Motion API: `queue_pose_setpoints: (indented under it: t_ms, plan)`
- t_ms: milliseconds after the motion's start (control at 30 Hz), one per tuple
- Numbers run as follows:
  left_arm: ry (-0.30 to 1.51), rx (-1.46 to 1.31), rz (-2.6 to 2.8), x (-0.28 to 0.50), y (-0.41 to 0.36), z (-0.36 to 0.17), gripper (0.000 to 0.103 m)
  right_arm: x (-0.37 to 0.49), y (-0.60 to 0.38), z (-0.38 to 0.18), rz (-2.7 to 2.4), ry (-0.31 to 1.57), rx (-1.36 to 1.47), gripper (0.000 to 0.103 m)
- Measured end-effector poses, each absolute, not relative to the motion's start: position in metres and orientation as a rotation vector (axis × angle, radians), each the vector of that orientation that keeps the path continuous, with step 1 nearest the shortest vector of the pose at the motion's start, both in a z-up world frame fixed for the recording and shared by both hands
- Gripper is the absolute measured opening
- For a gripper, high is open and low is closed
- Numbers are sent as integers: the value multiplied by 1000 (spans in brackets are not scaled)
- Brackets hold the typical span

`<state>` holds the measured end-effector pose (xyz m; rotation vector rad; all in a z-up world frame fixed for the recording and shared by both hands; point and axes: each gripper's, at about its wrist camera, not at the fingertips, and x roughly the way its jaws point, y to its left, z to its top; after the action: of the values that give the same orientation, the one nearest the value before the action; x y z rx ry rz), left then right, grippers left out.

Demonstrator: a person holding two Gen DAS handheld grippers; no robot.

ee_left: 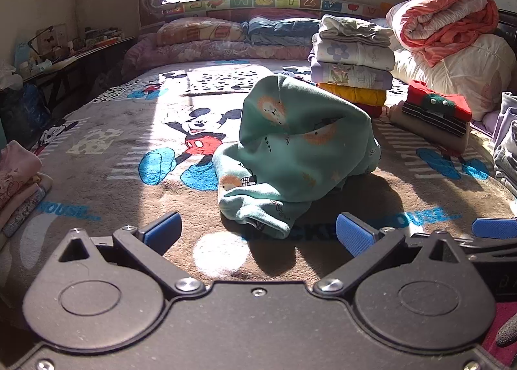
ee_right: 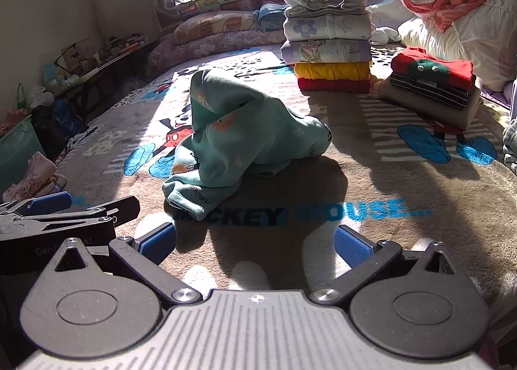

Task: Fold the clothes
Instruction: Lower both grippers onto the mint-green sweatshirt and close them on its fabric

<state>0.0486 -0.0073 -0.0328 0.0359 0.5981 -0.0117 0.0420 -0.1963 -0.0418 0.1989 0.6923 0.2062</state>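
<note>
A crumpled teal garment (ee_left: 297, 150) with orange lion prints lies heaped on the cartoon-mouse blanket (ee_left: 106, 150), just beyond my left gripper (ee_left: 258, 234), which stands open and empty. In the right wrist view the same teal garment (ee_right: 239, 137) sits ahead and slightly left of my right gripper (ee_right: 255, 245), also open with nothing between its blue pads. The left gripper's fingers (ee_right: 48, 203) show at the left edge of the right wrist view. A blue pad of the right gripper (ee_left: 494, 228) shows at the right edge of the left wrist view.
A tall stack of folded clothes (ee_right: 328, 40) and a shorter red-topped stack (ee_right: 433, 86) stand at the back right. Rolled quilts (ee_left: 449, 18) lie behind them. Folded pink items (ee_left: 16, 182) sit at the left edge. Pillows (ee_left: 200, 31) line the window end; a cluttered bench (ee_left: 64, 53) runs along the left wall.
</note>
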Motion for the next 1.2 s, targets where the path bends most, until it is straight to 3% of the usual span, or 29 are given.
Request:
queue_pose_setpoints:
  t_ms: [800, 1200]
  plan:
    - [678, 31, -211, 140, -9, -46, 103, 157, -265, -70, 284, 588, 451, 103]
    - [642, 181, -391, 189, -31, -8, 103, 203, -308, -102, 506, 460, 486, 103]
